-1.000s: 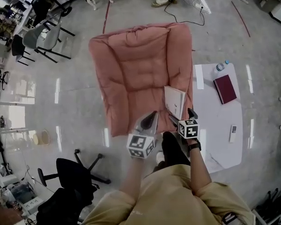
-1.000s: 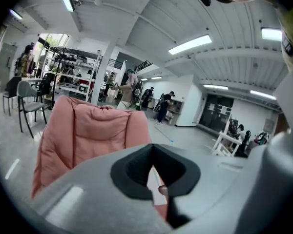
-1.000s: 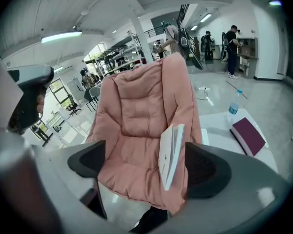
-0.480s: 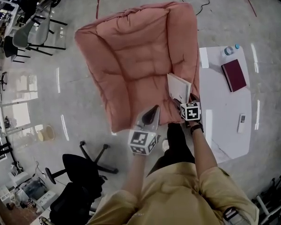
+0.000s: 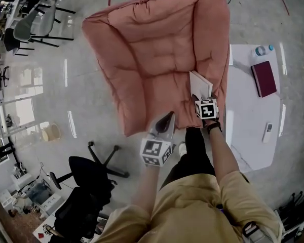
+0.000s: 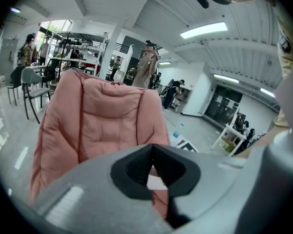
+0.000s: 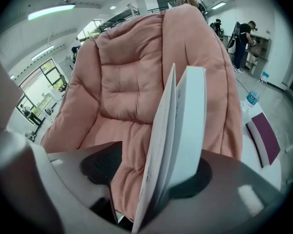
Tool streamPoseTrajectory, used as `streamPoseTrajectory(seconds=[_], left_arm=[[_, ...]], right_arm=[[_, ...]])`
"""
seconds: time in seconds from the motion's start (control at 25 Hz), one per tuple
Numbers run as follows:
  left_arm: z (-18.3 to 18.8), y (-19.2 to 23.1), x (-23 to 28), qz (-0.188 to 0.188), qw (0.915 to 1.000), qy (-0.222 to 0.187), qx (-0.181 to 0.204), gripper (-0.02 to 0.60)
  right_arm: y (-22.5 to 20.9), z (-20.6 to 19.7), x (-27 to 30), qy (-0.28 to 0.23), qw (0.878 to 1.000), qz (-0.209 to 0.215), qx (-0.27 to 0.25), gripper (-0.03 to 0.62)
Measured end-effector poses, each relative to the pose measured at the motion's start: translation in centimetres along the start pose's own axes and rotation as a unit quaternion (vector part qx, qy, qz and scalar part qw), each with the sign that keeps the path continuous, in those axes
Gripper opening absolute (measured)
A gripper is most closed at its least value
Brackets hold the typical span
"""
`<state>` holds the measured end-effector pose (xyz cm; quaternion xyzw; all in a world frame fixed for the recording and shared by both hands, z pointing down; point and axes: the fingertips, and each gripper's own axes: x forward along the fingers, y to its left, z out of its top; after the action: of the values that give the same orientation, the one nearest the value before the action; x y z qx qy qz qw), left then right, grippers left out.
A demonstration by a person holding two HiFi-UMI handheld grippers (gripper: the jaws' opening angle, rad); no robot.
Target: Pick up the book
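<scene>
Jaws of right gripper (image 5: 196, 98) closing, white book (image 7: 185, 130) upright between them — not yet clamped, left gripper (image 5: 167, 118) closed.

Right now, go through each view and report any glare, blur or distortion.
Head view: wide-angle bending, white lamp streaks glaring on the glossy floor. Left gripper view: fisheye with dark corners, ceiling light blown out. Right gripper view: the book looms close and soft-edged, the pink chair behind is sharper.
</scene>
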<state>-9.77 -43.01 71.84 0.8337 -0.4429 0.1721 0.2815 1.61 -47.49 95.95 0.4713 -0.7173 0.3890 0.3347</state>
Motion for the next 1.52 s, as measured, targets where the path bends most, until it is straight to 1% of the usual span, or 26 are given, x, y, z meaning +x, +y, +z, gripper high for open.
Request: streamPoseTrajectory(seconds=[0.04,0.08,0.16,0.24,0.28,0.32,0.4,0.48,0.64,0.8,1.0,1.16,1.28,1.4,1.52], left_arm=[[-0.2,0.3,-0.1,0.002,1.0000,0.002,-0.002,0.002],[-0.4,0.6,-0.2,0.004,1.0000,0.003,-0.003,0.002],[-0.8,1.2,-0.4,0.008,0.9999,0.004,-0.006,0.002],[-1.0,1.6,-0.5,0.012,0.9999,0.004,-0.009,0.002],[-1.1,1.8,-0.6,0.014,0.9998,0.004,-0.012,0.002],[-1.2,1.8,-0.7,0.016,0.9998,0.003,-0.014,0.002],[-1.3,1.8,-0.9,0.016,0.9997,0.003,-0.017,0.002],[-1.4,1.5,-1.2,0.014,0.9997,0.005,-0.020,0.002],[-1.0,0.3,-1.7,0.004,0.9997,0.001,-0.022,0.002],[0.0,-1.1,-2.8,0.002,0.9997,-0.012,-0.020,0.002],[2.2,-3.2,-3.7,-0.004,0.9989,-0.044,-0.014,0.002],[3.6,-5.8,-6.1,-0.006,0.9979,-0.064,-0.004,0.002],[4.8,-7.5,-8.5,-0.005,0.9963,-0.086,0.007,0.002],[7.0,-9.1,-10.3,-0.007,0.9922,-0.122,0.024,0.002],[9.5,-10.7,-12.7,-0.009,0.9862,-0.159,0.046,0.002]], right_arm=[[0.0,0.1,0.4,0.002,1.000,-0.007,-0.004,0.284],[-0.1,0.2,0.8,0.001,1.000,-0.016,-0.007,0.255],[-0.4,0.8,1.3,0.000,0.999,-0.037,-0.011,0.178],[-0.8,1.3,1.8,0.003,0.999,-0.050,-0.010,0.147],[-0.9,1.4,1.9,0.006,0.998,-0.056,-0.009,0.089],[-1.0,1.4,2.0,0.008,0.998,-0.060,-0.006,0.074],[-1.1,1.5,1.9,0.007,0.998,-0.055,0.013,0.058],[-0.8,1.5,1.5,-0.005,0.999,-0.043,0.033,0.054],[-0.3,1.1,-0.8,-0.031,0.998,-0.025,0.042,0.052],[0.7,1.2,-5.0,-0.048,0.998,-0.016,0.036,0.052],[1.6,2.7,-12.4,-0.109,0.993,-0.022,0.037,0.052],[2.9,3.6,-20.0,-0.168,0.984,-0.030,0.044,0.052],[4.2,4.8,-26.0,-0.219,0.974,-0.030,0.038,0.052],[5.2,7.2,-31.9,-0.280,0.959,-0.037,0.013,0.052],[6.7,9.3,-38.1,-0.340,0.939,-0.046,-0.012,0.052]])
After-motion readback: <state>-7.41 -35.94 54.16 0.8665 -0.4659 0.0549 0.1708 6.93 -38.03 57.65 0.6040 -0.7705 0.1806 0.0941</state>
